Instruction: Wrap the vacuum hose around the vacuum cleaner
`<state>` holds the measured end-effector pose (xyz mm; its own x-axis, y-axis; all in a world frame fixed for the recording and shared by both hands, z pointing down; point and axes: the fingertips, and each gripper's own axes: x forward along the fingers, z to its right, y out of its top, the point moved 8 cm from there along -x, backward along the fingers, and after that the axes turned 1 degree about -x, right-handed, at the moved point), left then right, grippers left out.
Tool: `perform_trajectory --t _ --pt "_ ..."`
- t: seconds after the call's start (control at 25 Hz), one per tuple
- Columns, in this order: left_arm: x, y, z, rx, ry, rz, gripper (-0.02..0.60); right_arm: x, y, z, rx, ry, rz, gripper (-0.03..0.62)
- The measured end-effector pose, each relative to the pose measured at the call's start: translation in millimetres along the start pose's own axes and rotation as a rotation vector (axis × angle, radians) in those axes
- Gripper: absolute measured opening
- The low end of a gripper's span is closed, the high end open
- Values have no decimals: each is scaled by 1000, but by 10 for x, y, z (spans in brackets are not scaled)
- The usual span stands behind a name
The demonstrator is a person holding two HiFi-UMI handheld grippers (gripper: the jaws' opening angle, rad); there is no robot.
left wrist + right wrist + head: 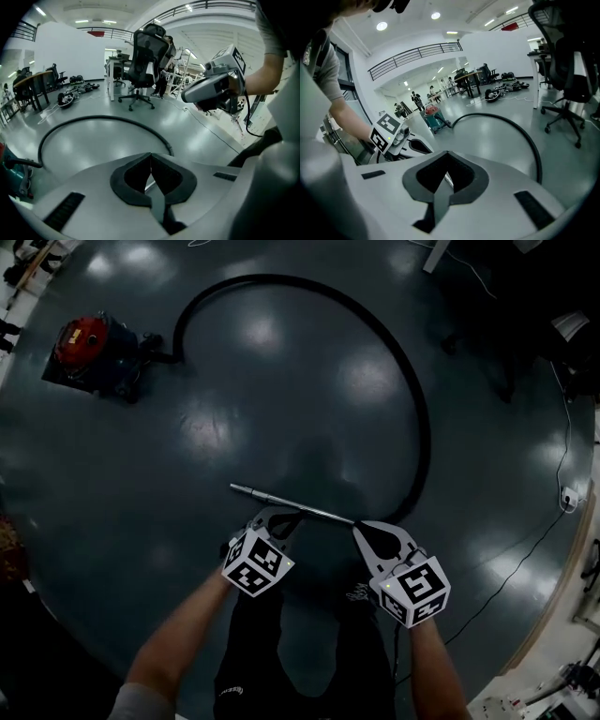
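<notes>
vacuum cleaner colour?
Red top, blue-teal body on the vacuum cleaner; shows best in the head view.

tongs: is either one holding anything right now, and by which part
Nothing is held. The left tongs and the right tongs are both shut with nothing between them; the metal wand lies on the floor near their tips.

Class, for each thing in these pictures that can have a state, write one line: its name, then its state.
vacuum hose: unwrapped, lying in a wide arc on the floor
vacuum cleaner: standing on the floor, no hose wound round it
metal wand: lying flat on the floor, not gripped
left gripper: shut, empty
right gripper: shut, empty
office chair: upright, unoccupied
</notes>
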<state>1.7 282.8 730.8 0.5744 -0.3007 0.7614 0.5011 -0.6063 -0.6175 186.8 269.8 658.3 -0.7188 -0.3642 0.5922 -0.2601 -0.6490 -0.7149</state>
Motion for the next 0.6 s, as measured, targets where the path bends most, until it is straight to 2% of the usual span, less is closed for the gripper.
perform_trajectory --t 0.2,0.4,0.56,0.6 --pt "1005 -780 37 42 -67 -99 9 484 -954 437 1 3 -37 6" --pt "1825 -1486 -83 74 -98 -181 13 1117 -1895 789 -58 77 -159 6" --pt "2391 -1940 -161 149 -128 -258 66 1551 -2648 1006 -108 153 -275 8" --pt "2519 -2033 -162 173 -145 -270 91 1644 -2818 1056 -119 169 -302 46"
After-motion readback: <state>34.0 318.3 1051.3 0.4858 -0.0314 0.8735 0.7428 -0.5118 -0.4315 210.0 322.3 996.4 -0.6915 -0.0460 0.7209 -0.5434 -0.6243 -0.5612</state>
